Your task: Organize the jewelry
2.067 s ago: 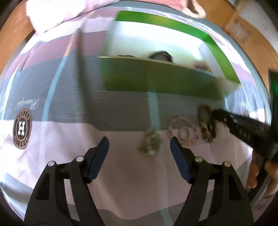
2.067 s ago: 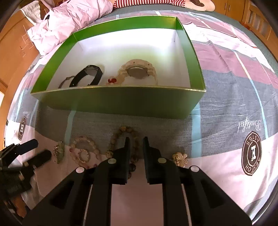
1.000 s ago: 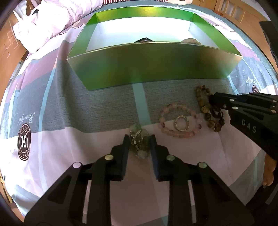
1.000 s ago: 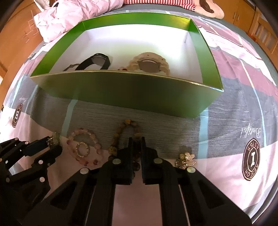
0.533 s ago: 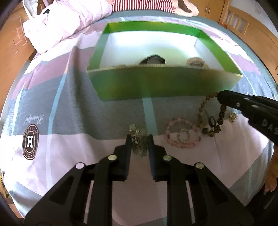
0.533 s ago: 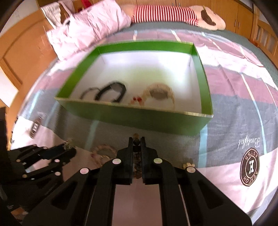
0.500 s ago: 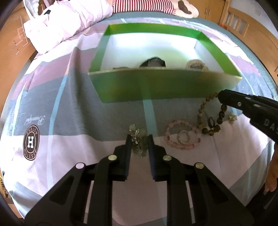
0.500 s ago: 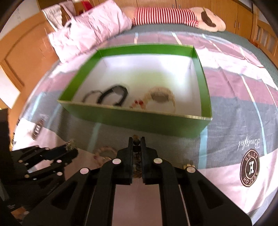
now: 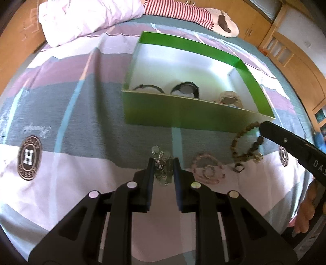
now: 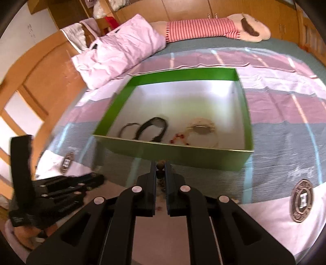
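Your bed [image 9: 85, 114], spread with a striped, crested sheet, carries a green box [image 9: 183, 114] at centre, a pink bead bracelet [image 9: 207, 170] at five o'clock of it, and a pale quilt [image 9: 87, 18] at eleven.

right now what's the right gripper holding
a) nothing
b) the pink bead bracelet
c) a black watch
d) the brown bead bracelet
d: in the left wrist view the right gripper pinches the brown bead bracelet, which hangs from its tip in front of the green box, while the pink bead bracelet lies on the bedsheet.
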